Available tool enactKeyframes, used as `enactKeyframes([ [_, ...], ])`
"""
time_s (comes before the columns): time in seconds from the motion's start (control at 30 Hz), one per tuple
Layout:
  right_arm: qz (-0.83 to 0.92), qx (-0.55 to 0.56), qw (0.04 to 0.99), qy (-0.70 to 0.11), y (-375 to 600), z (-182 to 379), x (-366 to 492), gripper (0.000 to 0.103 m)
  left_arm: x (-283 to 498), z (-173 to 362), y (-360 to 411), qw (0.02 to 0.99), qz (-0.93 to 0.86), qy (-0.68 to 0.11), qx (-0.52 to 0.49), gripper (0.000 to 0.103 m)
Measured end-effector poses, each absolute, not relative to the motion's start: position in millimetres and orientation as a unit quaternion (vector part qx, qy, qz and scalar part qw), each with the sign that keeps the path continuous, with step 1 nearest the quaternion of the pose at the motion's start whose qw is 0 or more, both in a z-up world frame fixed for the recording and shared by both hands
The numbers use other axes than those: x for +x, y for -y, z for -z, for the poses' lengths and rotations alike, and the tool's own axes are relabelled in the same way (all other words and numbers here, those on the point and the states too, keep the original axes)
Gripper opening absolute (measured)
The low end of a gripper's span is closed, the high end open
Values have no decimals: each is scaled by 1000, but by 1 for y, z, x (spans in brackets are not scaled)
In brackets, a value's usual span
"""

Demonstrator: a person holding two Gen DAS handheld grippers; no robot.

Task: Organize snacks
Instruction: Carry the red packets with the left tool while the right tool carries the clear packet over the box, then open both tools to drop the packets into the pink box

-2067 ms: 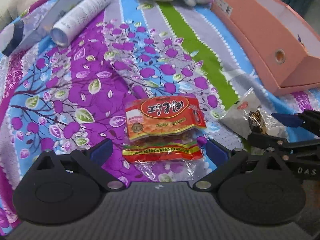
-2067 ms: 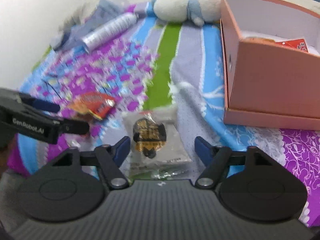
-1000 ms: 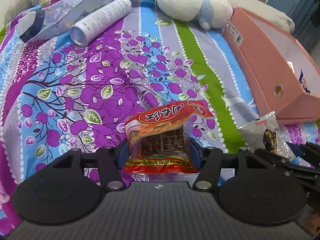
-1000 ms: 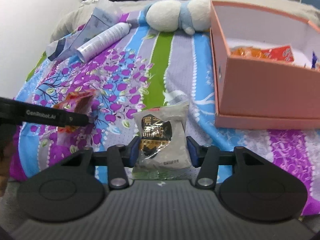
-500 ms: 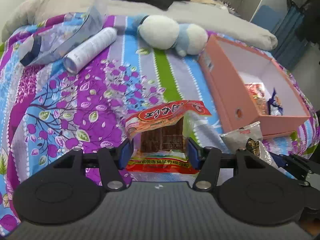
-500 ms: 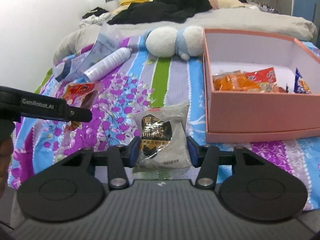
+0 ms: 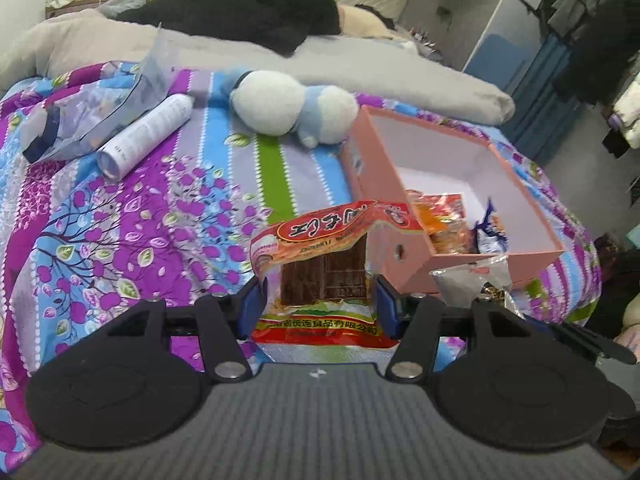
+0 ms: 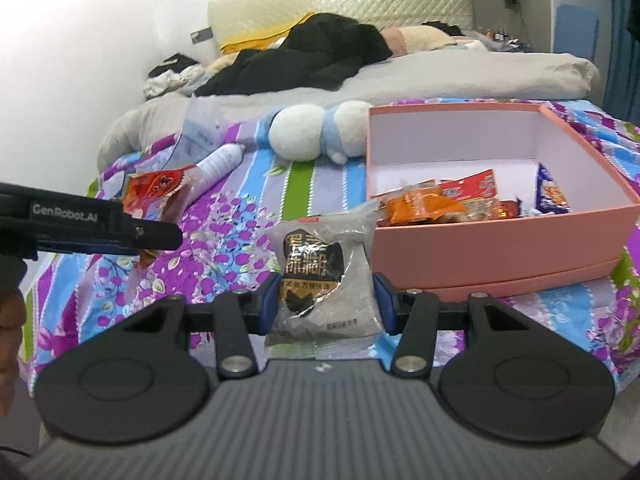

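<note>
Left wrist view: white spray can [image 7: 144,136] and plush toy [image 7: 294,108] lie on the floral quilt [image 7: 100,232]; left tongs [image 7: 318,306] are clamped on a crinkly red snack pack [image 7: 324,264], pink cardboard box [image 7: 532,196] of snacks to the right. Right wrist view: right tongs [image 8: 326,302] are clamped on a grey snack pouch [image 8: 326,272] held above the bed, just left of the box.

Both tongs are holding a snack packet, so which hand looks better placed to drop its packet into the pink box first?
Probably the right. Its tongs grip the grey packet just beside the pink box's near wall. The left tongs, holding the red packet, sit farther out on the side away from the box.
</note>
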State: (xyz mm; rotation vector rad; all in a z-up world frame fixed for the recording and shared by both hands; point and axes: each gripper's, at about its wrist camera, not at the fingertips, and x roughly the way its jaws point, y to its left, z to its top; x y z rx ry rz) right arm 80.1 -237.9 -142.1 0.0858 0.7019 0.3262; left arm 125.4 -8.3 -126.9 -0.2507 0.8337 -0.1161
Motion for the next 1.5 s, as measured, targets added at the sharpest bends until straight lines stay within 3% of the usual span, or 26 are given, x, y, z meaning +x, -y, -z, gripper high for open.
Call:
enactKeyframes([
  [0.43, -107, 75, 930, -344, 277, 138, 83, 52, 154, 117, 45, 901, 104, -404, -123, 62],
  [0.9, -79, 87, 932, -342, 317, 135, 158, 52, 262, 116, 107, 892, 152, -412, -108, 62],
  [1.5, -53, 108, 920, -372, 347, 182, 272, 52, 393, 171, 141, 867, 176, -456, -99, 65],
])
